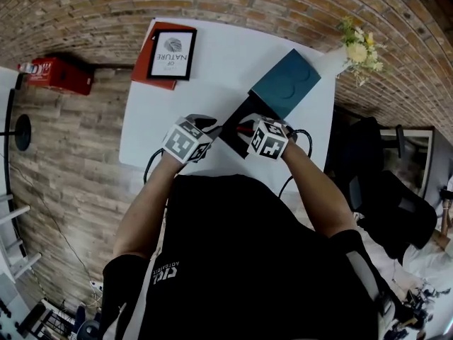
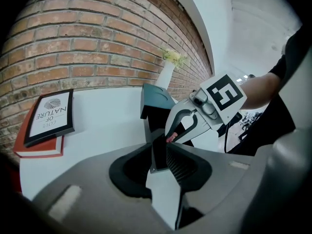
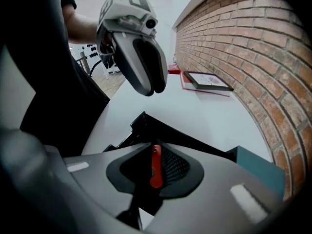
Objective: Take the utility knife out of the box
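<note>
A black box (image 1: 233,139) stands open on the white table (image 1: 212,55), its teal lid (image 1: 287,82) leaning off the far side. My left gripper (image 1: 212,127) is shut on the box's thin black wall (image 2: 158,152) at its near left edge. My right gripper (image 1: 245,129) points steeply down over the box. It is shut on the red utility knife (image 3: 156,167), which stands upright between the pads, above the box's interior (image 3: 146,126). In the left gripper view, a red tip of the knife (image 2: 170,138) shows between the right gripper's fingers (image 2: 181,126).
A framed print on a red book (image 1: 170,54) lies at the table's far left. A white vase of yellow flowers (image 1: 356,48) stands at the far right corner by the brick wall. Black cables (image 1: 301,139) trail off the near edge. A red case (image 1: 60,74) sits on the floor.
</note>
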Available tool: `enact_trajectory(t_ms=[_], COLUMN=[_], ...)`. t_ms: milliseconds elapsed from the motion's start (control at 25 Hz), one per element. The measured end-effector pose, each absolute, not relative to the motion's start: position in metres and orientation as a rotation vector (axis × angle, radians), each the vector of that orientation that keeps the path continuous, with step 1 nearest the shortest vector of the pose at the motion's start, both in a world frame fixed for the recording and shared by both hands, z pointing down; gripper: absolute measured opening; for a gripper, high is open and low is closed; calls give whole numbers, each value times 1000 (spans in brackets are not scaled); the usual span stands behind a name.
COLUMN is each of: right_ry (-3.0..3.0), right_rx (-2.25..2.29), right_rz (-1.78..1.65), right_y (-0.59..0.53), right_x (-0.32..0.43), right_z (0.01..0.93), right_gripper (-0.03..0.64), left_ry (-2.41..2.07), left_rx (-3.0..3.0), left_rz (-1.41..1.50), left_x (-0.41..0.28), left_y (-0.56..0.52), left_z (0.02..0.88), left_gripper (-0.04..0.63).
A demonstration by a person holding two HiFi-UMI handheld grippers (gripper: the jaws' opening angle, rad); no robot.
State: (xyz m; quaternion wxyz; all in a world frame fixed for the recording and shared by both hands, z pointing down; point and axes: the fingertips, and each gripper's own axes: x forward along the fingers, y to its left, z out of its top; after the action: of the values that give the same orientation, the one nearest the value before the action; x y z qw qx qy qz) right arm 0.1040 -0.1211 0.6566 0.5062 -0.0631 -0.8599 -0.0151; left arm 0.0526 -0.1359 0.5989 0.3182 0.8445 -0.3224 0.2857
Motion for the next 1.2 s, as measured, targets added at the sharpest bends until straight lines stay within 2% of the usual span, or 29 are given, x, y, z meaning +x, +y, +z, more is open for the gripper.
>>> enact_trajectory(t_ms=[1200], right_ry=[-2312], right_rx=[186], right_rz=[-66], right_y=[-137], right_x=[137], right_z=[562], right_gripper=[61], left_ry=[-649], left_rx=[2386], left_rz=[592], left_x=[104], left_y=[-142], left_z=[549], left_gripper=[101])
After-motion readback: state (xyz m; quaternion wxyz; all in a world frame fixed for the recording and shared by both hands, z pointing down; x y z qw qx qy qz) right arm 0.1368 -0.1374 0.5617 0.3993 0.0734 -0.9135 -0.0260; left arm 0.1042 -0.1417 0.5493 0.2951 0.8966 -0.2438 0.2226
